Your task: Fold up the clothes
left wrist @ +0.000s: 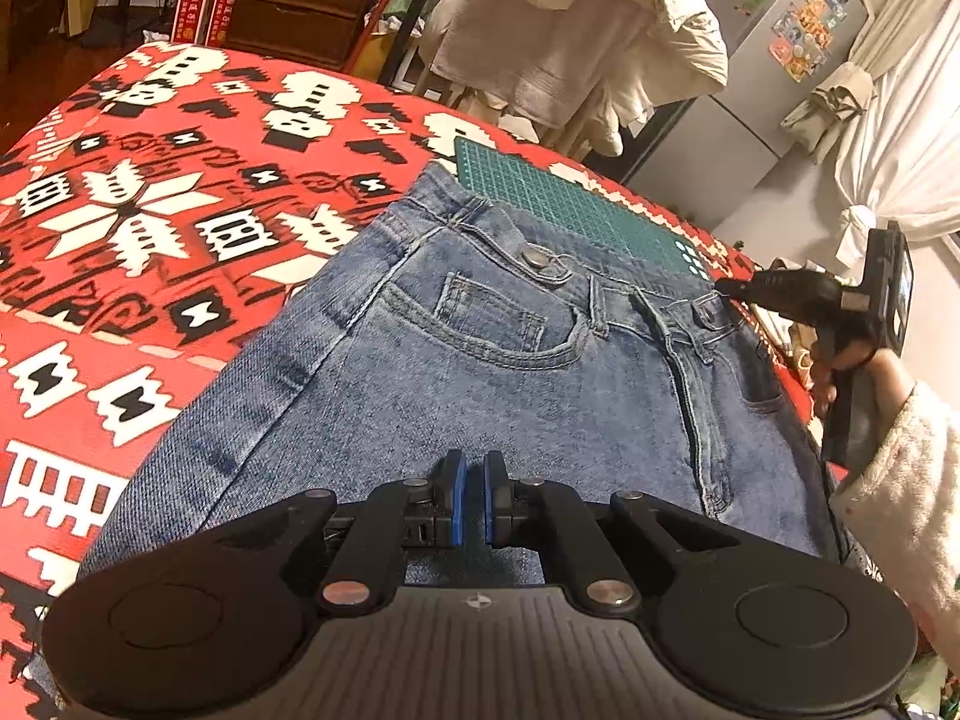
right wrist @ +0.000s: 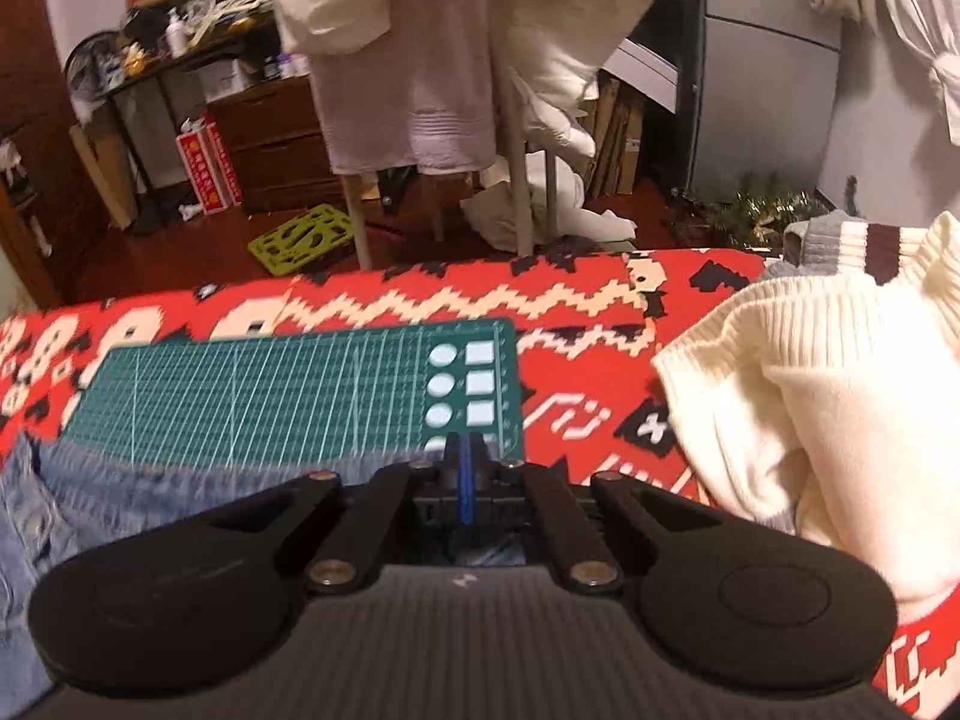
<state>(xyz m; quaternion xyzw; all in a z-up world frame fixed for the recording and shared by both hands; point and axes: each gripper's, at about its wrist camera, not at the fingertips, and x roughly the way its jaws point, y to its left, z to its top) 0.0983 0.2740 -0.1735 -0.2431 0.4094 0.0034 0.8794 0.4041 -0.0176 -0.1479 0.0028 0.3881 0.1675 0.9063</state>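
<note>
The jeans (left wrist: 480, 360) lie flat on the blanket (left wrist: 150, 210), waistband overlapping the cutting mat (right wrist: 270, 396) behind. The sweater (right wrist: 828, 432) lies right of the mat.

A pair of faded blue stonewashed denim jeans (left wrist: 456, 372) lies flat and front side up on the bed, metal waist button fastened, coin pocket and fly seam showing. The waistband end (slightly rumpled at the belt loops) overlaps the near edge of a green mat, the legs running back toward the viewer.
</note>
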